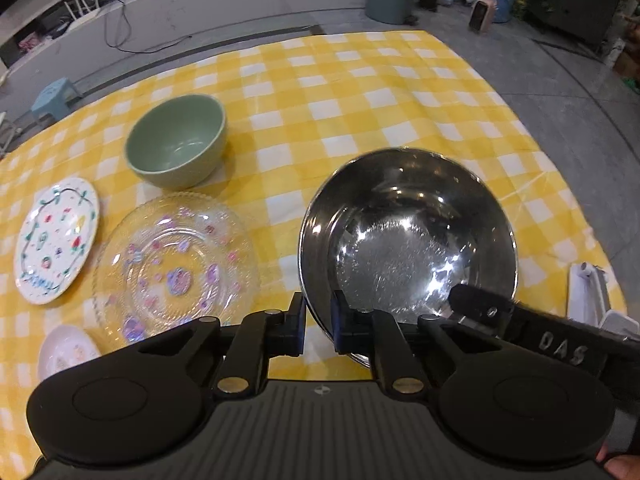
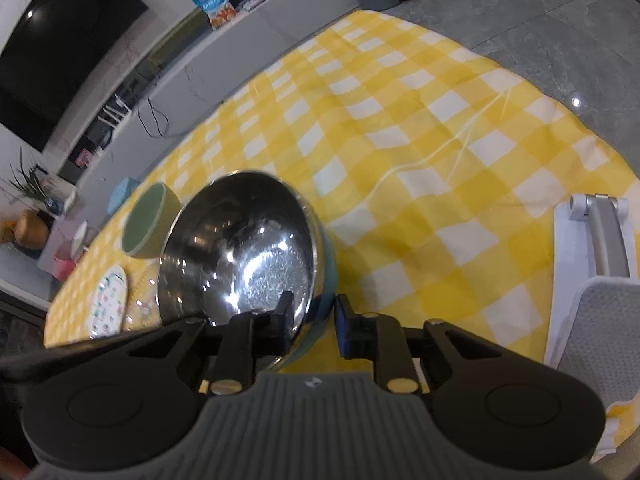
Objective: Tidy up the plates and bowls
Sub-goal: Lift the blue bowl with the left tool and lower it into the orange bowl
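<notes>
The yellow-and-white checked cloth on the desk [image 1: 360,92] is lying under everything. The round steel bowl [image 1: 408,232] is sitting directly ahead of both jaws. The left gripper [image 1: 318,322] is pinching its near rim, jaws narrow; the right gripper [image 2: 314,326] is straddling its right rim, jaws narrow. Left of the left jaws are resting a clear patterned glass plate [image 1: 176,268], a green ceramic bowl [image 1: 176,140] and a white flower-painted plate [image 1: 56,240].

Checked cloth [image 1: 360,92] bears steel bowl [image 1: 404,236], green bowl [image 1: 176,140], plates [image 1: 176,264].
</notes>
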{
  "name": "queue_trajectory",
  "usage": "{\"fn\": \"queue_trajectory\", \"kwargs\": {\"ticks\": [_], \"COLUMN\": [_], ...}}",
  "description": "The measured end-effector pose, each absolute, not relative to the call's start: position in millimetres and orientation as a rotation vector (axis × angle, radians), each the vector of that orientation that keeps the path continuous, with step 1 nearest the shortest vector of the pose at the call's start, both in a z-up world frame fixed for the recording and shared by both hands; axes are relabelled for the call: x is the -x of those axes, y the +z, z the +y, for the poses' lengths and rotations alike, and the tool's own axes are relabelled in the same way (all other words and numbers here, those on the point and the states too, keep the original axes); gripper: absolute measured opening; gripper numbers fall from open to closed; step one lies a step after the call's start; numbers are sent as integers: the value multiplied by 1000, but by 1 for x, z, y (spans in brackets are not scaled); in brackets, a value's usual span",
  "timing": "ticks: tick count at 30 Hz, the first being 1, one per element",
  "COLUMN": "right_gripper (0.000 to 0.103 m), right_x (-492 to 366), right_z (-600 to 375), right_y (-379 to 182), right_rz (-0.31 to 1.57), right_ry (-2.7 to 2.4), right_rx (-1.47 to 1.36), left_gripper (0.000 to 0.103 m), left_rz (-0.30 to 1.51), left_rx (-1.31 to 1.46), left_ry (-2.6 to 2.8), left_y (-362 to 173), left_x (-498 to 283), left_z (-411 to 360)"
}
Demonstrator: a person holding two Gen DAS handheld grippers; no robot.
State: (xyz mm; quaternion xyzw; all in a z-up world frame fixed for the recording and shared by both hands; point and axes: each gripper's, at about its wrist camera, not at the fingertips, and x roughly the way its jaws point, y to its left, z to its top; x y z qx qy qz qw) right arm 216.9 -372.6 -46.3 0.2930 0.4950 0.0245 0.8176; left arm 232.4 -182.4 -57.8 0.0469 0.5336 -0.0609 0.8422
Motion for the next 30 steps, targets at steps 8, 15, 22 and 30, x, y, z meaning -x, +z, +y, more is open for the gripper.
{"fn": "queue_trajectory", "kwargs": {"ticks": [8,15,22,30], "right_gripper": [18,17,18,18], "right_x": [-204,-187,-162,-137], "right_z": [-379,-360,-325,-296], "right_y": [-21,6,41,63], "right_rz": [968,895,843,790], "right_ry": [125,257,377,475], "right_rx": [-705,-696,-599,-526], "left_gripper": [14,14,15,15], "left_rz": [1040,945,869,792], "left_rx": [-152,-123,-50,36], "left_ry": [-84,-10,43,76], "left_y": [-24,4,28,36], "left_x": [-212,-175,-133,-96], "left_z": [-181,-155,-117,-84]}}
